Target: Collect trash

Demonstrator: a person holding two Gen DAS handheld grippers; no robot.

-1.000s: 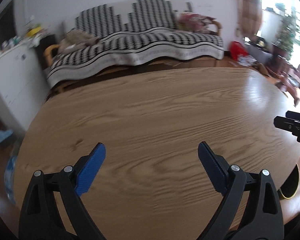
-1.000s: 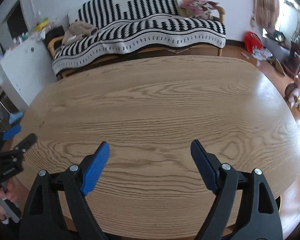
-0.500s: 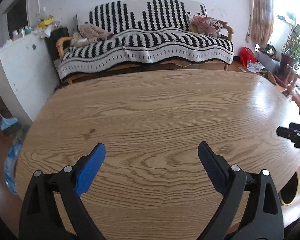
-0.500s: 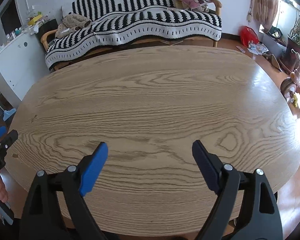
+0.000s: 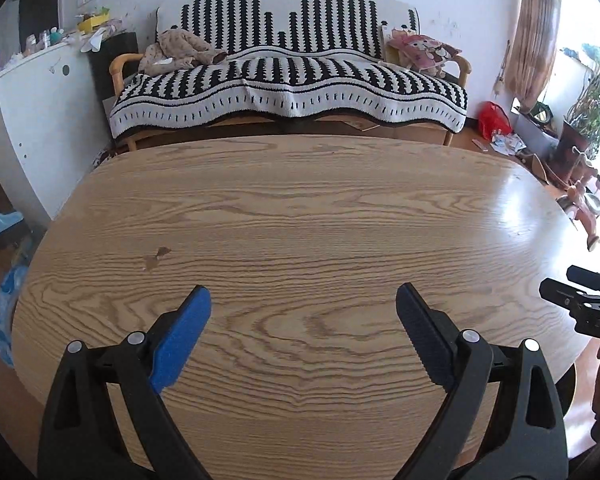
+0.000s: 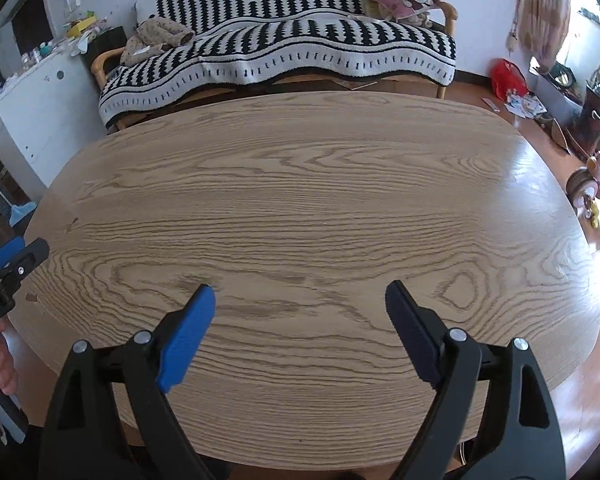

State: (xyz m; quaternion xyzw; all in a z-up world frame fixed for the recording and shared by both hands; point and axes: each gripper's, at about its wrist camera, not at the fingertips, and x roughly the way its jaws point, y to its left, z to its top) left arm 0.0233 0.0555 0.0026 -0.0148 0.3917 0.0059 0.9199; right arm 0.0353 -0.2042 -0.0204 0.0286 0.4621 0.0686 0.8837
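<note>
Oval wooden table (image 5: pixel 300 220) filled both views, pale oak grain, with a small dark mark (image 5: pixel 156 258) on its left part. Behind it: sofa (image 5: pixel 288 80) under a black-and-white striped blanket, a stuffed toy (image 5: pixel 180 54) at one end, a pink cushion (image 5: pixel 420 50) at the other. White cabinet (image 5: pixel 40 120) stood to the left — cluttered on top.

Left tongs (image 5: pixel 303 308): fingers spread wide, nothing between them, held above the near edge of the table. Right tongs (image 6: pixel 300 304): likewise spread wide and holding nothing, over the near edge.

Trash: scraps of paper (image 5: pixel 500 144) lay on the floor beside a red bag (image 5: pixel 494 120), right of the sofa — well apart from both tongs. A potted plant (image 5: pixel 584 120) and a pink tricycle (image 5: pixel 592 200) stood further right.
</note>
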